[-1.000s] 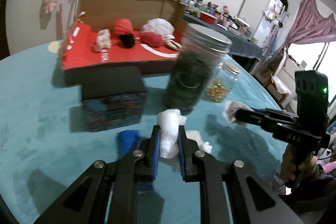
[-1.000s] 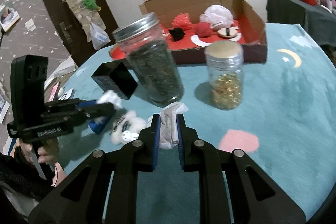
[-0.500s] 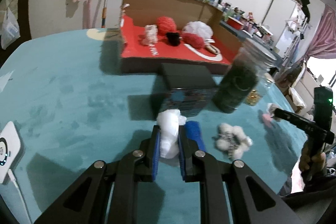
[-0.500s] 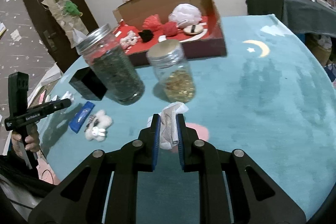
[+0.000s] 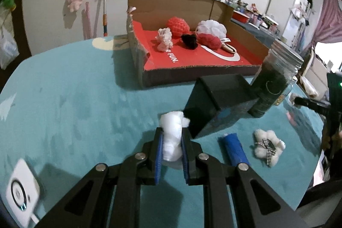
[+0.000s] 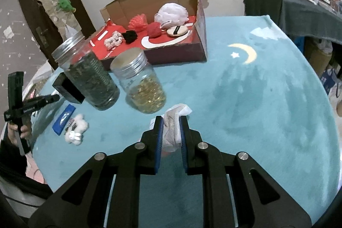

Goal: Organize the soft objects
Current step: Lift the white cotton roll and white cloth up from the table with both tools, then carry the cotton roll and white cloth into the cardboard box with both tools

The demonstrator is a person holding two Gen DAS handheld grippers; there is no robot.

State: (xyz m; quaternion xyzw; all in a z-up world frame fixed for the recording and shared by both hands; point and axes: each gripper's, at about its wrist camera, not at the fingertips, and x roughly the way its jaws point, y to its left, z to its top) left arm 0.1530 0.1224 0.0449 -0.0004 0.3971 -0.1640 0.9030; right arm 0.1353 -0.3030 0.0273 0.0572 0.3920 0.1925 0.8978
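Observation:
My left gripper [image 5: 172, 134] is shut on a white cotton wad [image 5: 172, 131] and holds it above the teal table, in front of the open cardboard box [image 5: 171, 69]. My right gripper [image 6: 171, 127] is shut on a crumpled white-grey cloth [image 6: 174, 127] above the table, to the right of the jars. The box [image 6: 183, 50] has a red floor and holds several soft things: a red knit ball [image 5: 177, 26], a white mesh puff [image 5: 211, 28], a black scrunchie [image 5: 189, 41], a pale pink scrunchie [image 5: 164, 40]. A small white plush bear [image 5: 268, 145] lies on the table; it also shows in the right wrist view [image 6: 75, 131].
A dark jar [image 6: 89, 80] and a jar of golden bits [image 6: 141, 87] stand before the box. A black cube box [image 5: 218, 104] and a blue packet [image 5: 234, 149] are nearby. A white device [image 5: 19, 196] lies at the left edge.
Both grippers have pulled back and swung, each keeping its hold. The left one now sits further left of the black cube box; the right one has moved right, past the golden jar.

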